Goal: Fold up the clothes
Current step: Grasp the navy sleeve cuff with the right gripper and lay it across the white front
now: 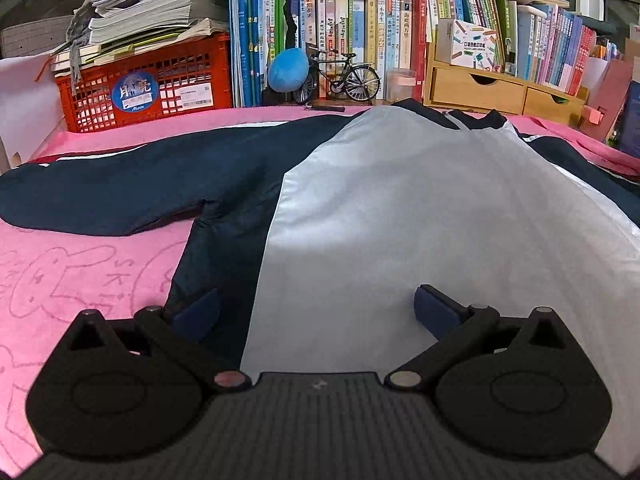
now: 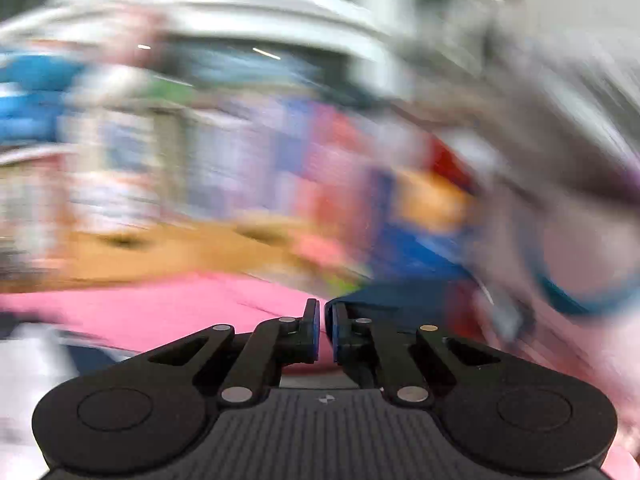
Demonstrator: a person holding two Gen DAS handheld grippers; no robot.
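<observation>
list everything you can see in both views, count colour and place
jacket: 1, navy and pale grey, spread flat on the blanket, one sleeve out to the left
blanket: 1, pink with bunny outlines, under the jacket
crate: 1, red, back left, stacked with papers
paper stack: 1, white and grey, on the crate
books: many, mixed colours, upright along the back
model bicycle: 1, black, in front of the books
blue plush: 1, left of the bicycle
wooden drawer unit: 1, tan, back right
left tongs: open, over the jacket hem
right tongs: nearly shut, dark blue cloth at one finger; grip unclear, view motion-blurred
</observation>
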